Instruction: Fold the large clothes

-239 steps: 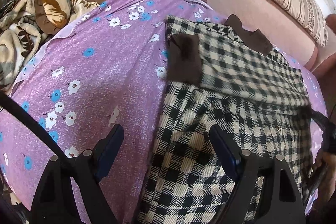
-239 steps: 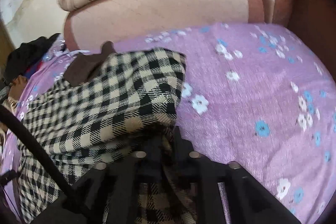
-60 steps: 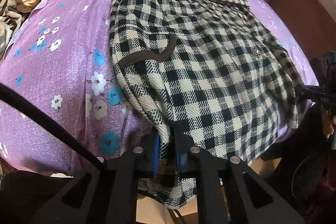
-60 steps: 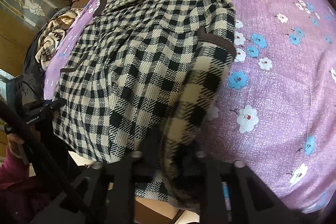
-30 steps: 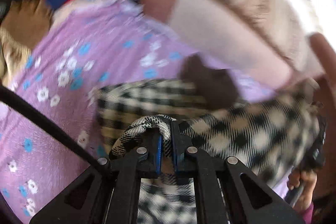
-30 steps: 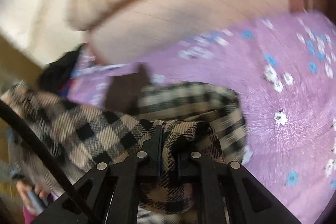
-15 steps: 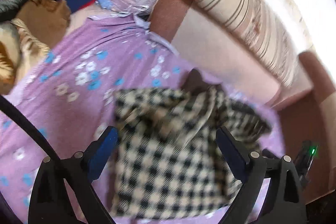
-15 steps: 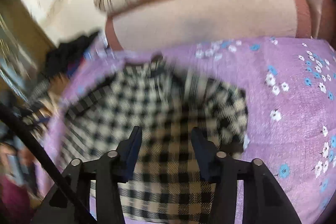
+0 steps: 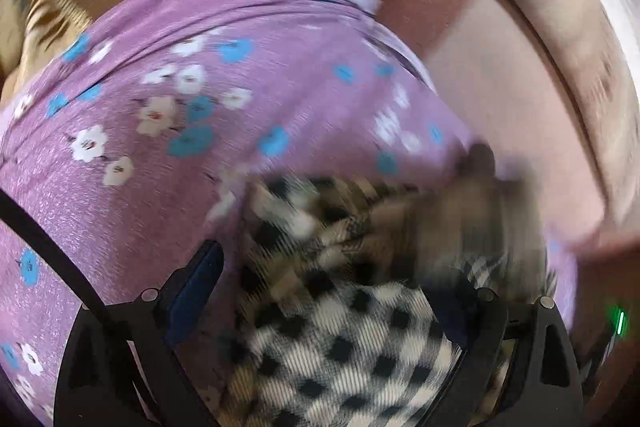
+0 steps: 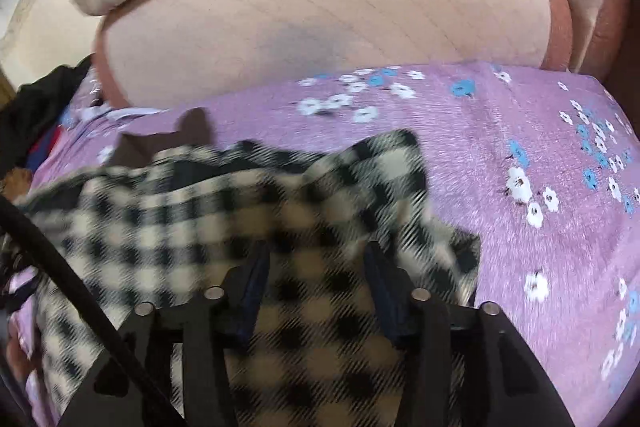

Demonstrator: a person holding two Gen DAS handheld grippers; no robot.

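Both tongs were seen standing open over the coat. The left tongs [image 9: 332,291] were spread wide with nothing between the jaws, and the right tongs [image 10: 316,291] were parted less widely, likewise gripping nothing. The checked coat [image 10: 248,211] lay on the bed [image 10: 540,131], which was covered by a purple flowered sheet; in the left wrist view it filled the frame from 4 to 7 o'clock, and in the right wrist view from 5 to 9 o'clock. A dark brown collar or trim [image 10: 192,127] showed at its far edge, toward 10 o'clock, near the pink headboard [image 10: 320,11]. Both views were blurred, so the exact lie of the fold could not be read.

The coat was judged to be thick, woolly cloth: soft and limp, fairly heavy for a garment, not slippery and not fragile. Sagging was to be expected if it were lifted from one point only. It was judged best taken by both tongs at once, at two well-separated points on a doubled edge or corner, where several layers could be pinched together and kept level.
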